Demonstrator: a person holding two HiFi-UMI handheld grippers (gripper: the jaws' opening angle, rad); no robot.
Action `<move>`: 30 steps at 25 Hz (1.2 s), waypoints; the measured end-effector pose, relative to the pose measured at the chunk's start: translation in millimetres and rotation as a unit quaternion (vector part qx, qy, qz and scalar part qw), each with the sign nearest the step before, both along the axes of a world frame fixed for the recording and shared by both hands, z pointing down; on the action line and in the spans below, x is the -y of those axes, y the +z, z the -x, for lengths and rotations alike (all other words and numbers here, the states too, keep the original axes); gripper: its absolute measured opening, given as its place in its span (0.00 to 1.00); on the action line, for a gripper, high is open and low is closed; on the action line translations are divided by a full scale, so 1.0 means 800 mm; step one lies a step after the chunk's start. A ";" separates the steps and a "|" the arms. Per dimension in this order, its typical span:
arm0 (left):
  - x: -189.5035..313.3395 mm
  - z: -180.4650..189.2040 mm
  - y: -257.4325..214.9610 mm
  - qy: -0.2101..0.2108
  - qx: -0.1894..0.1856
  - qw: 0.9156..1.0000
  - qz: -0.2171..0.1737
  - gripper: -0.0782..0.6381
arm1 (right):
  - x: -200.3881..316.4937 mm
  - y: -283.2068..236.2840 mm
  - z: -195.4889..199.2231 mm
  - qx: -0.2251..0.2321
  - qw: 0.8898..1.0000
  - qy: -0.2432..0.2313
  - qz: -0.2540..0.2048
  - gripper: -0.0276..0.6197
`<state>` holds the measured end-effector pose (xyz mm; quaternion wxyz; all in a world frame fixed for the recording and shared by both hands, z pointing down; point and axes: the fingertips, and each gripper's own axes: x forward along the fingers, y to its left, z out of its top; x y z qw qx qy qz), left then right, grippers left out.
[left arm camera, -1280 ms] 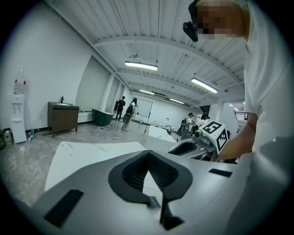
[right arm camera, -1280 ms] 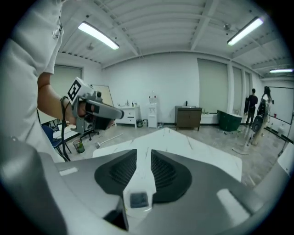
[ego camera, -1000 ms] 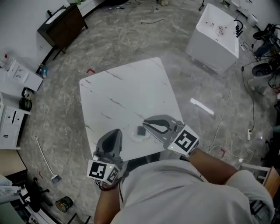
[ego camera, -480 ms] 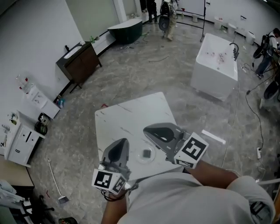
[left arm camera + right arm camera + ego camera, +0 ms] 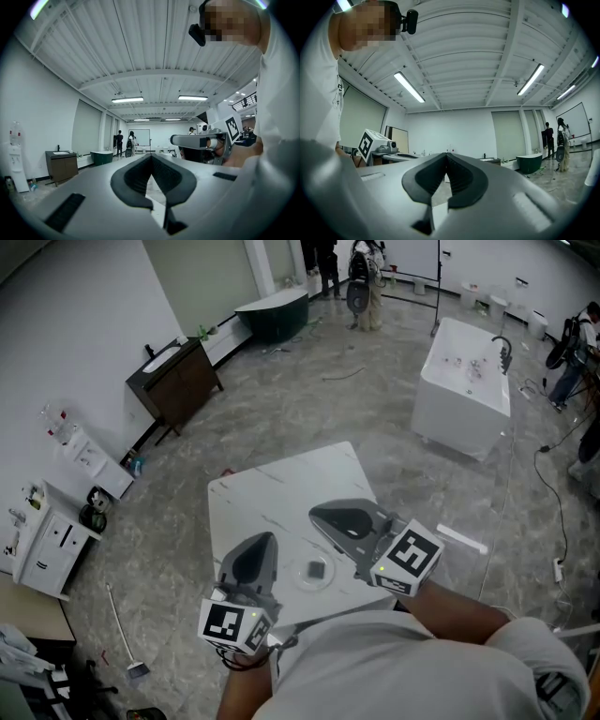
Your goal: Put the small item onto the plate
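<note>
Nearest the camera were the person's white shirt [image 5: 394,652] and both forearms, with both grippers held level above the near edge of the table [image 5: 272,498].

Left gripper [image 5: 266,539]: jaws fully together, pads met at the tip, nothing between them. Its marker cube [image 5: 232,622] sat at the wrist end.

Right gripper [image 5: 315,515]: same, jaws closed tip to tip and empty. It pointed across toward the left, with its marker cube [image 5: 410,559] on the near side.

Small item [image 5: 316,569]: it lay flat on the clear plate [image 5: 300,577], roughly centred. It was dark and looked about square from above. No long axis could be made out, and it was too small to tell which way it faced. In the head view the plate sat between the two grippers, close to the table's near edge. Neither gripper touched it.

The rest of the white marble tabletop was bare.

Further out on the grey floor were a white bathtub [image 5: 464,381] to the right and a dark vanity cabinet [image 5: 175,381] to the left. A dark green tub [image 5: 272,310] stood behind them, with people [image 5: 366,273] at the far wall.
</note>
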<state>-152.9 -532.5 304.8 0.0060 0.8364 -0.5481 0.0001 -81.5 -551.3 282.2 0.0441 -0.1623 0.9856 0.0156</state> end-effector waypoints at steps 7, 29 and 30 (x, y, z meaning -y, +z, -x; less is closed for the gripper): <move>-0.005 0.001 -0.006 -0.001 -0.001 1.000 -0.004 0.12 | -0.003 -0.001 -0.001 -0.004 1.000 0.007 0.000 0.05; 0.015 -0.003 0.006 -0.004 -0.010 1.000 0.007 0.12 | 0.021 0.016 -0.011 -0.017 1.000 0.020 0.002 0.05; 0.016 -0.003 0.007 -0.003 -0.009 1.000 0.008 0.12 | 0.022 0.017 -0.010 -0.017 1.000 0.020 0.003 0.05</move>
